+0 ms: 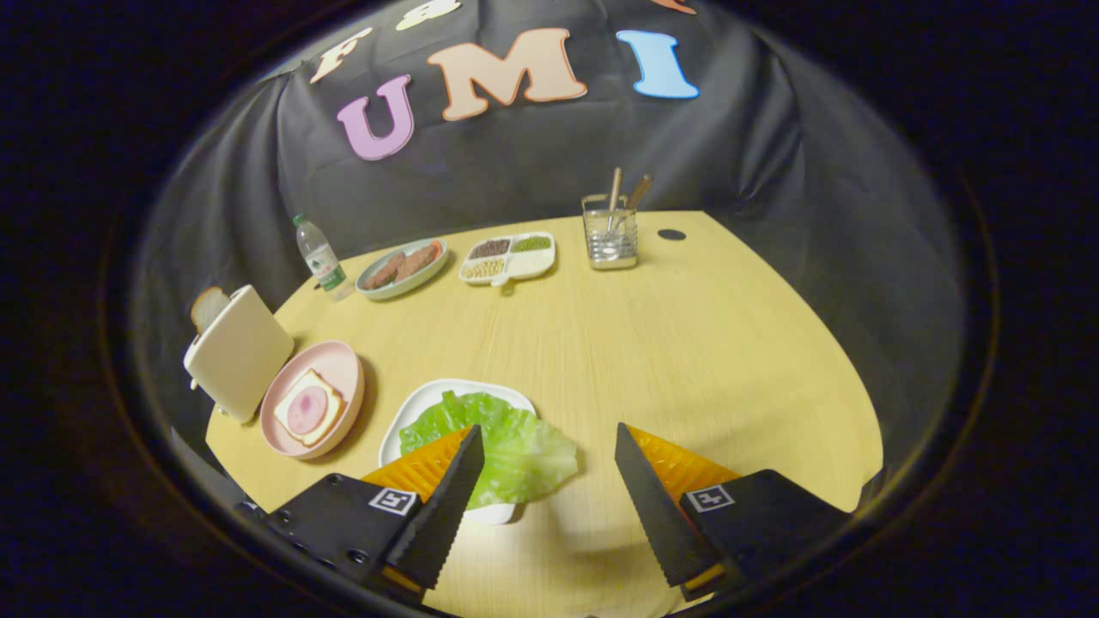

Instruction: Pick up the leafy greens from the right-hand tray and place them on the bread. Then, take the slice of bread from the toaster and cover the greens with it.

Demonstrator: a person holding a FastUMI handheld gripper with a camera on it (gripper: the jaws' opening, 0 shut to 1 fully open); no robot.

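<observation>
Gripper (549,446) hovers, fingers spread, over leafy greens (506,442).

- Pale wooden counter (687,343) lies bare ahead and right of the spread-fingered tool (549,468).
- Cream toaster (240,352), pink round plate (339,369) and white tray (412,412) crowd the left.

Cloth-walled booth, food-laid wooden table (652,343)

Hand-held gripper (549,446): serrated wedge fingers (446,506), screwed dark housings with square tag markers (392,500).
</observation>
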